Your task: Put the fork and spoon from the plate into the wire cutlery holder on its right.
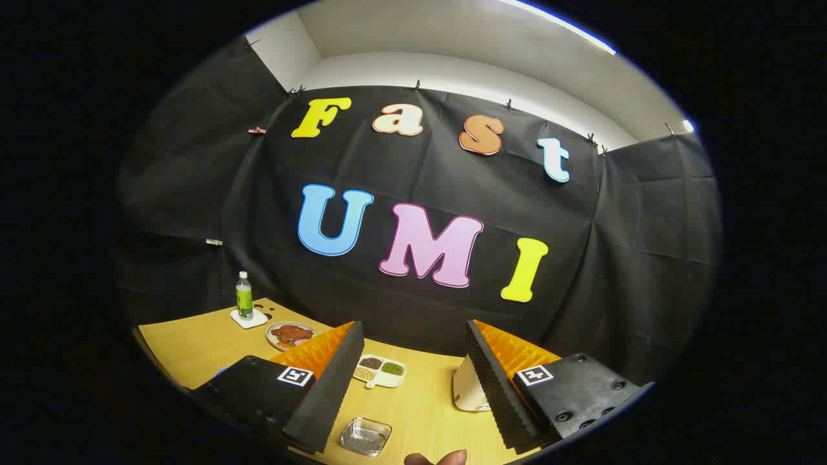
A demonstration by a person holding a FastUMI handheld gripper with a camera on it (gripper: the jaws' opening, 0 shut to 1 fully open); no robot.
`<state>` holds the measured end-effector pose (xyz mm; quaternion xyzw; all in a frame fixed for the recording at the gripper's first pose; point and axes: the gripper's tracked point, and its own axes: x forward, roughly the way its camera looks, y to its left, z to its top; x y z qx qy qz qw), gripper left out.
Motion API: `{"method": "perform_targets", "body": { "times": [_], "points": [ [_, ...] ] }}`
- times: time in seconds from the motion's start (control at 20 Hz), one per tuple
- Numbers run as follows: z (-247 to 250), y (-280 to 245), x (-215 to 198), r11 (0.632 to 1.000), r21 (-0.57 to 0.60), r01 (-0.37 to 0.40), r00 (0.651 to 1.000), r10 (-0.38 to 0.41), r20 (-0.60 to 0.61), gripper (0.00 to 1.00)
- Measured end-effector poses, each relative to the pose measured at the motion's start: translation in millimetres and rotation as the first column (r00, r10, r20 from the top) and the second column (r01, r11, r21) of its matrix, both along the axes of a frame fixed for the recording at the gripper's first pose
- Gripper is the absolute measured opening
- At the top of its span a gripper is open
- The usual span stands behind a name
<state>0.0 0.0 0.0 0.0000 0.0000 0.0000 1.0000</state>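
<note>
My gripper (410, 387) is held high above the wooden table (426, 407), its two fingers (333, 387) spread wide apart with nothing between them. It is open. No fork, spoon or wire cutlery holder can be made out among the things on the table. A white object (466, 391) sits partly hidden behind the right finger; what it is cannot be told.
A green-labelled bottle (243, 296) stands on a white coaster at the far left. Near it lies a plate of food (291, 334). A white divided dish of beans (380, 371) sits between the fingers, a small glass dish (366, 436) nearer. A fingertip (436, 458) shows below.
</note>
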Motion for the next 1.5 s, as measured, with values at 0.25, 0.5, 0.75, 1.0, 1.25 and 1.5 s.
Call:
{"method": "perform_targets", "body": {
  "times": [0.25, 0.5, 0.75, 1.0, 1.25, 1.5],
  "points": [
    [-0.1, 6.0, -2.8, 1.000, 0.005, -0.021, 1.000, 0.021, 0.002, 0.98],
    [1.5, 6.1, -4.1, 1.000, 0.012, -0.021, 1.000, 0.021, 0.003, 0.98],
    [5.6, 10.1, -6.3, 1.000, 0.007, -0.016, 1.000, 0.016, 0.000, 0.98],
    [10.0, 16.0, -8.0, 1.000, 0.000, 0.004, 1.000, -0.004, -0.011, 0.98],
    [11.3, 36.3, -8.6, 1.000, 0.004, -0.002, 0.999, 0.002, -0.054, 0.98],
    [-15.9, 112.9, -9.2, 0.991, 0.070, -0.110, 0.961, 0.124, -0.249, 0.98]
  ]
}}
